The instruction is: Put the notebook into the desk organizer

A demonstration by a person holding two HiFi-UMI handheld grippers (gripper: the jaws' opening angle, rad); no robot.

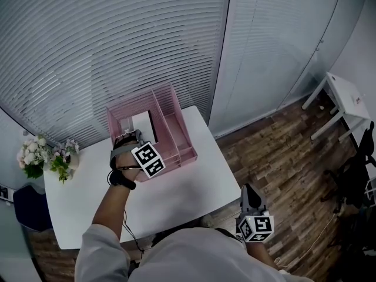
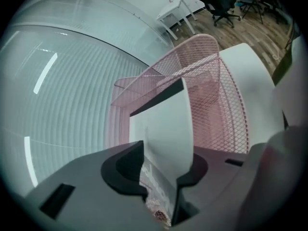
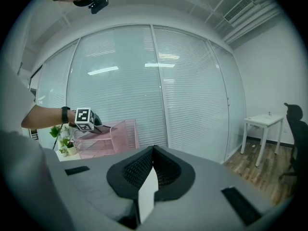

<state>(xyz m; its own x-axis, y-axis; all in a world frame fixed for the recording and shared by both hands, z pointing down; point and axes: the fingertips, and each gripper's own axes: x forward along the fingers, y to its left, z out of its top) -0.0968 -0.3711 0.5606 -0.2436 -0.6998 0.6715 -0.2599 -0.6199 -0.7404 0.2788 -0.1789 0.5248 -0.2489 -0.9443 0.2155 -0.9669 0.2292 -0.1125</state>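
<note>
Notebook (image 2: 166,124) is standing on edge inside the pink mesh desk organizer (image 2: 214,81), in the wide compartment that is sitting toward the left of the rack in the head view. The organizer is resting on the white table (image 1: 194,187), left of the frame's centre. The left claw (image 2: 161,177) is hovering over that compartment with the notebook between its jaws, but the jaws are standing apart and mesh is showing through the gap beside the cover, so the claw is looking released rather than gripping. The right claw (image 3: 153,153) is hanging low at the lower right of the head view, off the table's edge, clenched on nothing. By my judgement the placing step is finishing. The next move is calling for a straight lift of the left claw, clear of the cover, so that the notebook is not dragged or tipped.
</note>
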